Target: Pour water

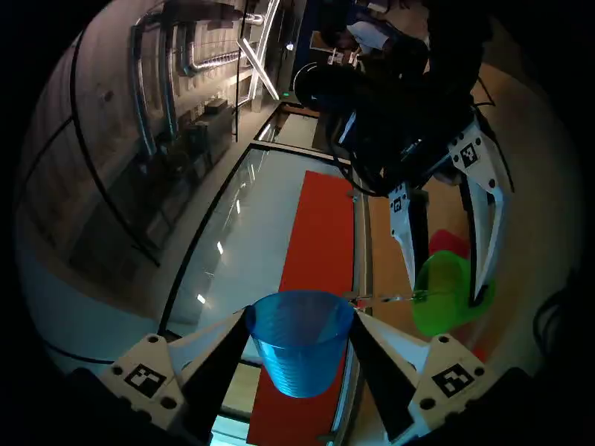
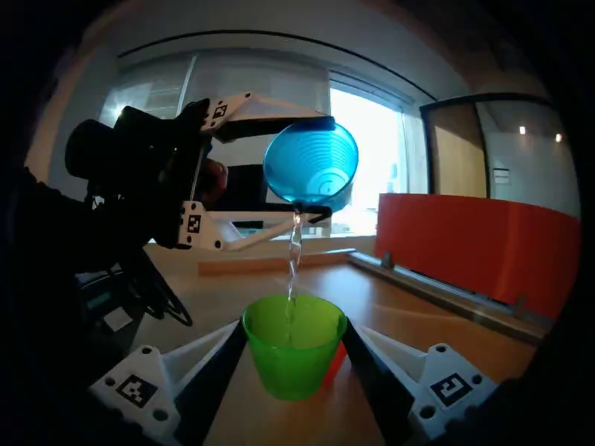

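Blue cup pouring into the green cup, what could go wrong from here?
1. The water stream is thin and falls from well above; if either cup drifts, it lands on the table.
2. The blue cup is tipped steeply in the left hand-held gripper; tipping further could splash water out of the green cup.

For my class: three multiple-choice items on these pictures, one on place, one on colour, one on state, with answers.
1. Where is the blue cup relative to the green cup?
A beside it B above it C inside it
2. What colour is the cup receiving the water?
A yellow B blue C green
3. How does the left gripper hold the blue cup?
A upright B upside down C tipped, pouring
Answers: 1 B, it hangs over the green cup; 2 C, the stream falls into the green one; 3 C, water runs from its rim.
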Demonstrator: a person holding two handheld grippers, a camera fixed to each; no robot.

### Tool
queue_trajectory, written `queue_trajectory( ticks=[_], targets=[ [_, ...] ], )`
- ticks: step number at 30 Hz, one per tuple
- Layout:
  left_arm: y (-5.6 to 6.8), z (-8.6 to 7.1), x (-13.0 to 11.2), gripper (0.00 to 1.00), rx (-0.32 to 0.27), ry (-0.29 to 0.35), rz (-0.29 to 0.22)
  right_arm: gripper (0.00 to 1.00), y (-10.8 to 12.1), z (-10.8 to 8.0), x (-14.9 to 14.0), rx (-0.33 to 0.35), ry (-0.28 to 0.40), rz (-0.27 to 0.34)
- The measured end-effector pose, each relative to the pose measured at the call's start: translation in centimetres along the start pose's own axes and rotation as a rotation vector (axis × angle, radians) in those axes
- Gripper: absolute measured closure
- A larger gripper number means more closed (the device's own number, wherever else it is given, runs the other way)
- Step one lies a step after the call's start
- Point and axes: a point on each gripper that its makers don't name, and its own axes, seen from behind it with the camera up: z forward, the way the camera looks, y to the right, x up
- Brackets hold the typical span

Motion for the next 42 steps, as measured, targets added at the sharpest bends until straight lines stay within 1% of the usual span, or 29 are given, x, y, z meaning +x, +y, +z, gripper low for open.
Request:
queue_trajectory(
  ticks=[5,17,26,36,42],
  targets=[
    [0.11,-0.12,0.05,0.11,0.002,0.001,0.007,0.08,-0.05,-0.04,-0.02,0.001,0.000,0.000],
    [-0.08,-0.19,0.54,0.11,0.006,0.010,0.029,0.08,-0.12,-0.03,0.04,0.001,0.002,-0.003],
    [-0.06,0.02,0.57,0.11,0.007,0.012,0.054,0.08,-0.11,-0.06,0.04,0.001,0.004,-0.002],
    [0.04,0.41,0.63,0.11,0.008,0.011,0.093,0.08,-0.15,-0.19,0.20,0.000,0.006,-0.005],
    [-0.14,0.62,0.58,0.11,0.010,0.012,0.113,0.08,-0.13,-0.19,0.20,-0.002,0.006,-0.005]
  ],
)
